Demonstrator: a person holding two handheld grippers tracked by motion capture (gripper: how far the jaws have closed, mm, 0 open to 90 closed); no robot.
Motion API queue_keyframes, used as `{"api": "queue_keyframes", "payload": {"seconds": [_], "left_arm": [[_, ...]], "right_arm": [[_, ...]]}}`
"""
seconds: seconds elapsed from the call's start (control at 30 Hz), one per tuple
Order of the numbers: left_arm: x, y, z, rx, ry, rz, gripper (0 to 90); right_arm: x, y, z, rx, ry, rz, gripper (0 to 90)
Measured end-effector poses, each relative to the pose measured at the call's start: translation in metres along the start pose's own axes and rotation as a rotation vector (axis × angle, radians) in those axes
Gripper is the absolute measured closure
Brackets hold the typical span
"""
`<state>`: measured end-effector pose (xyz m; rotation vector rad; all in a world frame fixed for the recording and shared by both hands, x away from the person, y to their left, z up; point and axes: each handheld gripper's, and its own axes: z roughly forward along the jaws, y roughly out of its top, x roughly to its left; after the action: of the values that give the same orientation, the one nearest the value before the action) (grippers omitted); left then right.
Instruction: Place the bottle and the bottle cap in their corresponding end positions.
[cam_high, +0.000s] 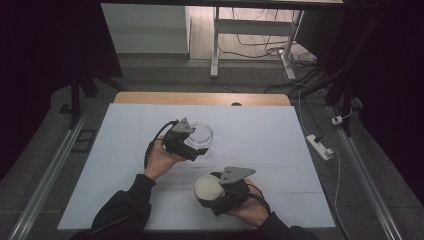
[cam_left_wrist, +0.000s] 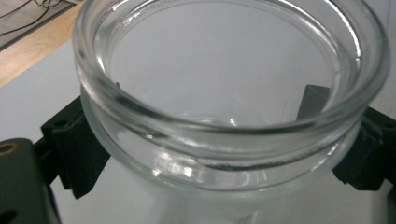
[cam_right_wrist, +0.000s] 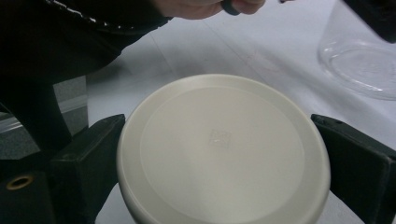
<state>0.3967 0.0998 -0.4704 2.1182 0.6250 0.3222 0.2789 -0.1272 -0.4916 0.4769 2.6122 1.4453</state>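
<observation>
Fig.: L gripper (cam_high: 196, 148) clamps the open glass jar (cam_high: 201, 135) near mat centre; R gripper (cam_high: 216, 192) pinches the cream lid (cam_high: 208, 188) across its rim, at approx. 5 o'clock from jar. Likely step: capping. Next: lid carried toward 11 o'clock, levelled, seated over mouth.

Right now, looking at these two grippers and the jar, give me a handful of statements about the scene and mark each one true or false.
1. The left gripper has its jaws around the clear glass jar. True.
2. The round cream lid sits on the jar's mouth. False: the jar's mouth is open, and the lid is in the right gripper, apart from the jar.
3. The jar is full of liquid. False: it looks empty.
4. The grippers work over a white sheet on the table. True.
5. The right gripper's jaws sit on either side of the lid. True.
</observation>
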Motion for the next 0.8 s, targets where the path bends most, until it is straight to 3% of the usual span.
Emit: {"api": "queue_keyframes", "payload": {"seconds": [0.8], "left_arm": [[0.024,0.001,0.031,0.010,0.027,-0.031,7.3]], "right_arm": [[-0.009,-0.010,0.029,0.029,-0.022,-0.021,6.9]]}}
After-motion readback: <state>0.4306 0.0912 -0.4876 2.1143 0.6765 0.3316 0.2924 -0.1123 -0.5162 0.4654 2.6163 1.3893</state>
